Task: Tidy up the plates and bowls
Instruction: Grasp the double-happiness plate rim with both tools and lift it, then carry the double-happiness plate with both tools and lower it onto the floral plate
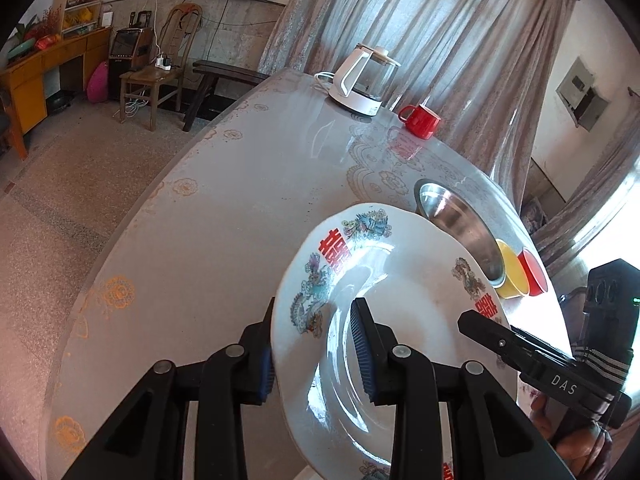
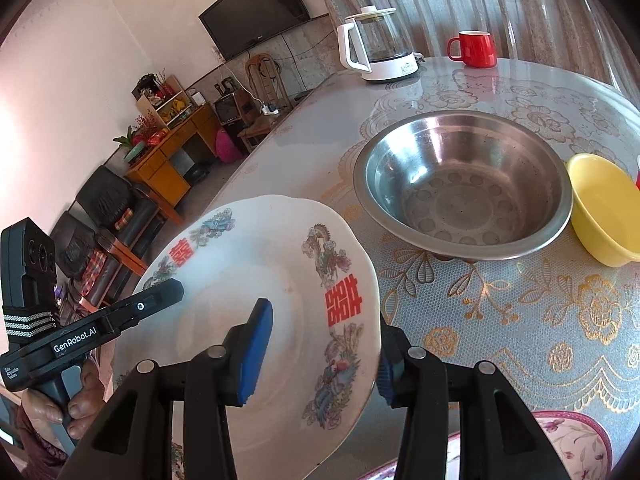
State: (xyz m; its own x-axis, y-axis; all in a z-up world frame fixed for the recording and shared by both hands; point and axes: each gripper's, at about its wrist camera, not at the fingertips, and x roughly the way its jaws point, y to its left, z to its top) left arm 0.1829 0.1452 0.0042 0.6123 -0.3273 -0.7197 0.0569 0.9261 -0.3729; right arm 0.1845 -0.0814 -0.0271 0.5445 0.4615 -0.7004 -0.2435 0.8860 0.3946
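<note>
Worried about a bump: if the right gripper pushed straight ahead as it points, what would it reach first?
Probably the steel bowl, carried plate leading; depth is unclear.

Left of the fingers [image 1: 362, 344] the tabletop [image 1: 208, 248] lies bare; ahead-right, a steel basin [image 2: 460, 184] (yellow bowl [image 2: 604, 208] beside it) blocks passage.

Plate's [image 1: 404, 292] near rim cut off below, red bowl [image 2: 638, 178] clipped at edge

A dark television [image 2: 256, 12] hangs on the pale wall upper left; pleated curtains [image 1: 440, 40] fill the upper right, above a speckled floor [image 1: 60, 200].
</note>
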